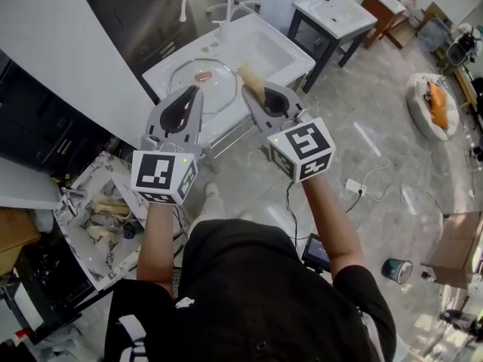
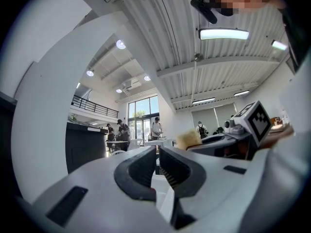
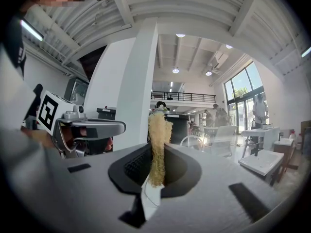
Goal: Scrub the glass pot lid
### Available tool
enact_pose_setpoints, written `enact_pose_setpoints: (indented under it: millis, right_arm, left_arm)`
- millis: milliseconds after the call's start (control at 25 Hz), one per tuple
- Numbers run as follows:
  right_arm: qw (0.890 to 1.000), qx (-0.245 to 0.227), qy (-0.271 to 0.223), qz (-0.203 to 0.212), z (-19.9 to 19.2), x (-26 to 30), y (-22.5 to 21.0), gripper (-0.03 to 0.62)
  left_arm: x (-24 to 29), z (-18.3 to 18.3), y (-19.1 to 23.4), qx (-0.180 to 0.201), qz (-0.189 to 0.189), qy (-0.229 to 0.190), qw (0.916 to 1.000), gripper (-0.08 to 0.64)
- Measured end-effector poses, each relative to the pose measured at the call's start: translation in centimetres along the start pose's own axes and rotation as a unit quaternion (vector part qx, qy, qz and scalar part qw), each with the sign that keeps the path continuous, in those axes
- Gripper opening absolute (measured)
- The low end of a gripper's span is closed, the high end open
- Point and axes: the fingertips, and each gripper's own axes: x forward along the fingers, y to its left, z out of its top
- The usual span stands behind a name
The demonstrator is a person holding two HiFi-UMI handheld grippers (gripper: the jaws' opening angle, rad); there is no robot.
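We hold right tool (image 1: 250,93) clamped on sponge (image 1: 252,80); left tool (image 1: 198,90) closed, empty. Glass pot lid (image 1: 219,74) flat on washbasin top (image 1: 298,60), ahead-below both tips, likely nearer left tool.

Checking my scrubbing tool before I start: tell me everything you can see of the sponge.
The sponge is a pale yellow pad, coarse and fibrous-looking, thin when seen edge-on. The right gripper has its fingers shut on its lower part. The rest stands out past the fingertips, a little ragged at the end. Nothing else touches it. In the head view it shows in front of the white sink, just right of the lid.
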Motion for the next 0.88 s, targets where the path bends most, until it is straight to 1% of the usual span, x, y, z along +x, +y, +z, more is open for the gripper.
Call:
enact_pose_setpoints:
  millis: [880]
  right_arm:
    - [1.000,0.001,-0.002,0.002,-0.33,-0.74,0.00,0.017]
  left_arm:
    - [-0.40,0.10,-0.63,0.000,0.002,0.000,1.0000,0.018]
